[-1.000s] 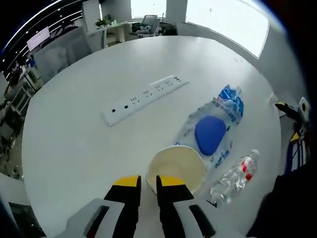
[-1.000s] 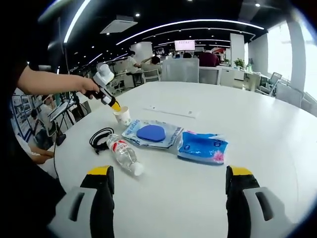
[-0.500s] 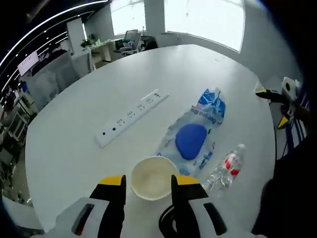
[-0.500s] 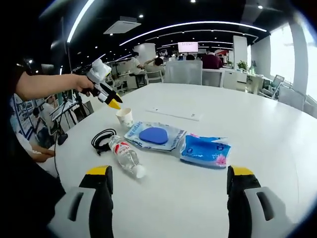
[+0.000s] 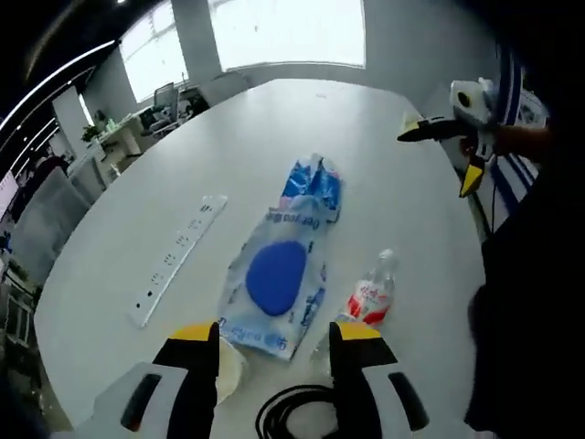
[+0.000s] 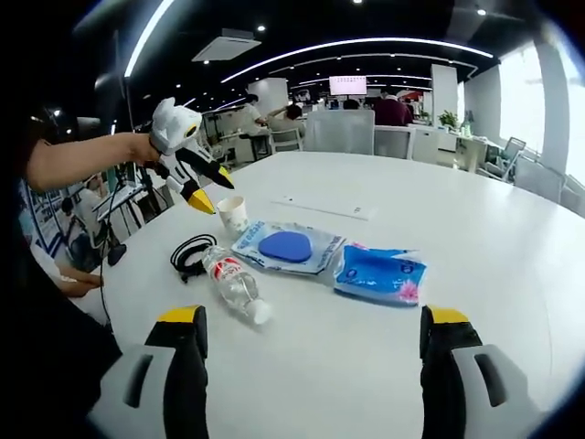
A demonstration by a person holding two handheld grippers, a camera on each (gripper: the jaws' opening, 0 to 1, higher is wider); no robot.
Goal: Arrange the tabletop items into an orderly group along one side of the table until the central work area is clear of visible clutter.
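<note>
- Table [image 6: 475, 238], white and round, spans the middle of both views; its items lie in a loose cluster at left centre of the right gripper view
- Right gripper [image 6: 311, 366] rises from the bottom of the right gripper view with jaws spread wide and nothing between them; in the left gripper view it hangs in the air at upper right [image 5: 437, 146], jaws apart
- Left gripper [image 5: 274, 366] stands at the bottom of the left gripper view, yellow-tipped jaws parted and empty; in the right gripper view it is at upper left [image 6: 206, 187], a hand on its grip, tips just above the cup
- Power strip [image 5: 175, 261], long and white, lies at centre left of the left gripper view, well apart from the rest
- Clear pouch with a blue oval [image 5: 276, 283] lies in the centre, just above the left jaws
- Blue packet [image 6: 379, 273] touches the pouch's far end, right of it in the right gripper view
- Water bottle [image 5: 370, 294], red-labelled, lies on its side just beside the pouch
- Black cable [image 6: 189, 253], coiled, rests near the bottle's base
- Paper cup [image 6: 234, 216] stands upright at the pouch's corner, at the left jaw's inner edge in the left gripper view
</note>
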